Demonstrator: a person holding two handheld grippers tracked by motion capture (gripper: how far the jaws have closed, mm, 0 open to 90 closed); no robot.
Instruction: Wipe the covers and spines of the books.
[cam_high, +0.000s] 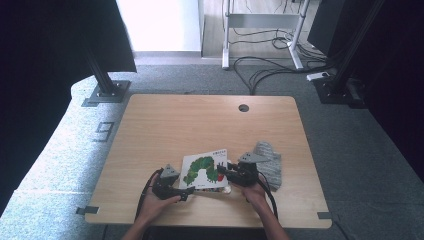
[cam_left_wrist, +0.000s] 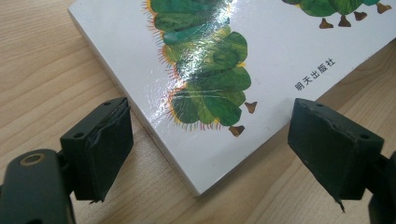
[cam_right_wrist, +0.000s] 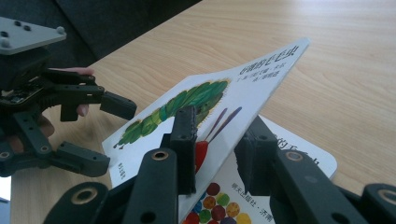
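A white picture book (cam_high: 204, 171) with a green caterpillar on its cover lies near the table's front edge. My right gripper (cam_high: 229, 170) is shut on the cover's edge (cam_right_wrist: 210, 102) and holds it lifted and tilted, so the page with coloured dots (cam_right_wrist: 219, 200) below it is bared. My left gripper (cam_high: 186, 192) stands open at the book's near left corner (cam_left_wrist: 210, 70), one jaw on either side of the corner and nothing between them. In the right gripper view that left gripper (cam_right_wrist: 105, 133) sits open at the far side of the book, held by a hand.
A grey knitted cloth (cam_high: 270, 161) lies right of the book, beside my right hand. The light wooden table (cam_high: 200, 115) has a cable hole (cam_high: 243, 108) at its back. Black stand bases and cables lie on the grey floor beyond.
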